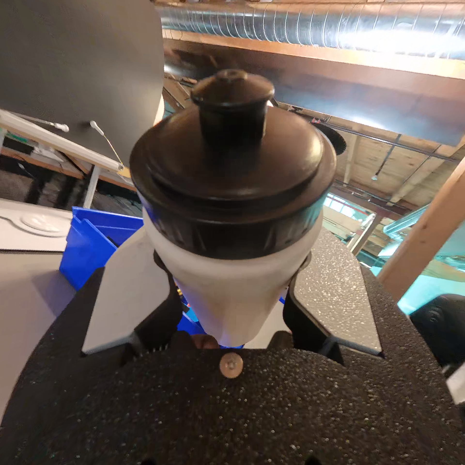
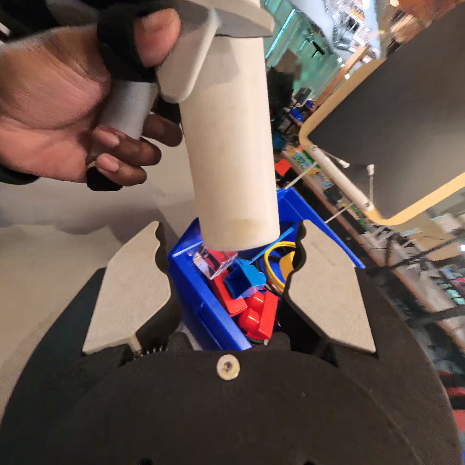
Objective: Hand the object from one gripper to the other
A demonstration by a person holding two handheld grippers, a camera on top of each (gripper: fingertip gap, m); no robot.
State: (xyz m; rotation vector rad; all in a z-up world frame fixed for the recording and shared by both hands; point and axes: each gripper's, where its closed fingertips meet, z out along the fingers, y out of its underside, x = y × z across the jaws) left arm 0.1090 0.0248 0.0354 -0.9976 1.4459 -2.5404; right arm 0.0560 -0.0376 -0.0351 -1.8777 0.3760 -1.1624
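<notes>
The left gripper (image 1: 227,289) pinches the bottle (image 1: 226,281) on its white body just under the black cap (image 1: 231,161), holding it up in the air. In the right wrist view the bottle's (image 2: 231,151) lower end hangs just ahead of the right gripper (image 2: 230,251), whose fingers (image 2: 133,284) are spread wide and not touching it. Beyond the bottle's base lies the blue bin (image 2: 198,289) of red and blue pieces, with a grey table (image 2: 63,226) to the bottle's left.

The step in hand looks like the approach for the takeover. To do it well, the right gripper should move forward until the bottle's lower body sits squarely between its pads, well below the left gripper's hold so the two do not clash. It should close across the round body's full width, not off-centre, since a smooth cylinder can squirt out. The left gripper should let go only once the right one is firmly pressed on.
</notes>
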